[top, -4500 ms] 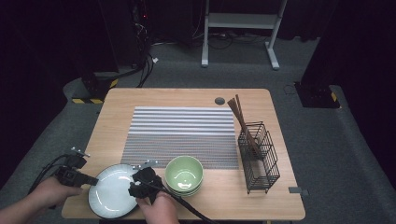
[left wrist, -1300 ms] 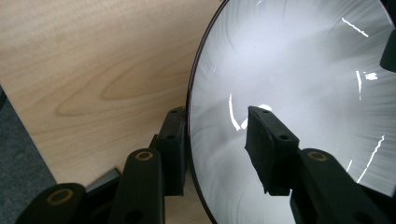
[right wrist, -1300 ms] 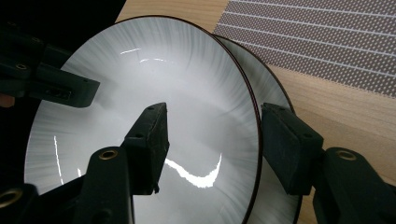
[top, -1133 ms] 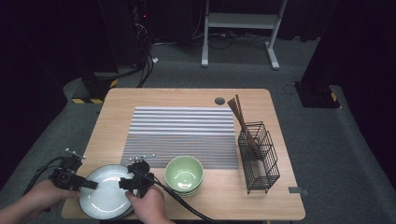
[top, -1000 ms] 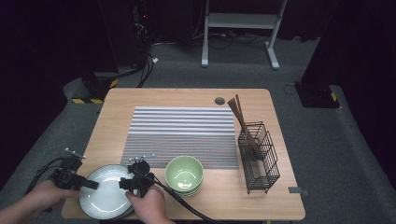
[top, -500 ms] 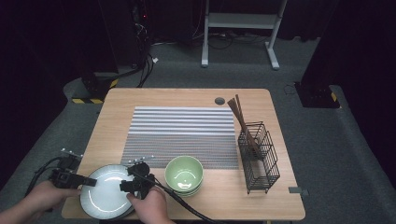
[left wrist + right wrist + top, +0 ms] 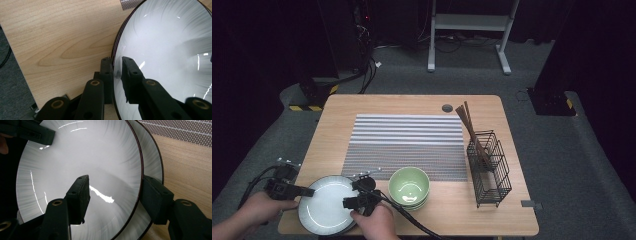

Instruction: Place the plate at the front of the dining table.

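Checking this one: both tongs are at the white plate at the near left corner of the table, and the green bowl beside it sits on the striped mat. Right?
Not quite. Both the left tongs and the right tongs are at the white plate, but the high view shows the green bowl on bare wood just in front of the striped mat, not on it.

White plates (stacked) at table edge
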Motion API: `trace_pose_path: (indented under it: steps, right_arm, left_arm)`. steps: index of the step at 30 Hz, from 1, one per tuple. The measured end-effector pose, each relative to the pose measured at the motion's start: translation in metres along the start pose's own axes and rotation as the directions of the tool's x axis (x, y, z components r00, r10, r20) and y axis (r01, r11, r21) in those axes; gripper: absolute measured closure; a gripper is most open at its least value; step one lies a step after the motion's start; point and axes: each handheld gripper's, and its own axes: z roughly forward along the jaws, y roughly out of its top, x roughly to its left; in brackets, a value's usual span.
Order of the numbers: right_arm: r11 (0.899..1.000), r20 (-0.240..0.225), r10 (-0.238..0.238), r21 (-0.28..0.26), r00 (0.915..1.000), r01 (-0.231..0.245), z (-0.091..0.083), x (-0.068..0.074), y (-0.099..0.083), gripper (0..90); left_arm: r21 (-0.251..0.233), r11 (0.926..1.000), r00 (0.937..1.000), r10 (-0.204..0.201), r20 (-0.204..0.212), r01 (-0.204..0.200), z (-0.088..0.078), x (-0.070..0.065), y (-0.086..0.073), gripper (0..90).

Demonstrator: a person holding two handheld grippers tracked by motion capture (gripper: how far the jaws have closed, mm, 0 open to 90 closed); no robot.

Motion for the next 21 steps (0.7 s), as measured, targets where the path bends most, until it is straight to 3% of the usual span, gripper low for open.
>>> trace_pose_path:
  steps: [1, 2, 11, 14, 16, 21]
  right_arm:
    - [1.0, -0.003, 0.003, 0.0, 1.0, -0.003, 0.0, 0.0, 0.0, 41.8]
    - [1.0, -0.005, 0.006, 0.002, 1.0, -0.006, 0.0, 0.0, 0.0, 41.9]
    - [0.998, -0.069, 0.033, 0.064, 0.9971, -0.028, 0.015, 0.001, -0.003, 42.0]
    - [0.998, -0.077, 0.008, 0.058, 0.997, -0.004, 0.016, 0.001, -0.003, 41.9]
    - [0.998, -0.087, -0.01, 0.056, 0.9962, 0.015, 0.016, 0.0, -0.003, 40.4]
    - [0.999, -0.096, 0.001, 0.038, 0.9954, 0.003, 0.016, -0.004, -0.003, 41.2]
  left_arm:
    - [-0.018, 0.9995, 0.9997, -0.026, 0.004, 0.026, 0.001, -0.001, 0.001, 79.5]
    - [-0.006, 1.0, 1.0, -0.003, 0.0, 0.003, -0.001, 0.001, 0.002, 79.8]
    - [-0.043, 0.9991, 0.9998, -0.003, -0.017, 0.003, -0.008, 0.004, 0.009, 81.6]
    - [-0.047, 0.9988, 0.9998, 0.009, -0.018, -0.009, -0.01, 0.007, 0.01, 82.1]
    - [-0.066, 0.9978, 0.9998, -0.011, -0.014, 0.01, -0.009, 0.006, 0.009, 82.2]
    - [-0.081, 0.9966, 0.9997, -0.017, -0.017, 0.016, -0.008, 0.005, 0.009, 82.1]
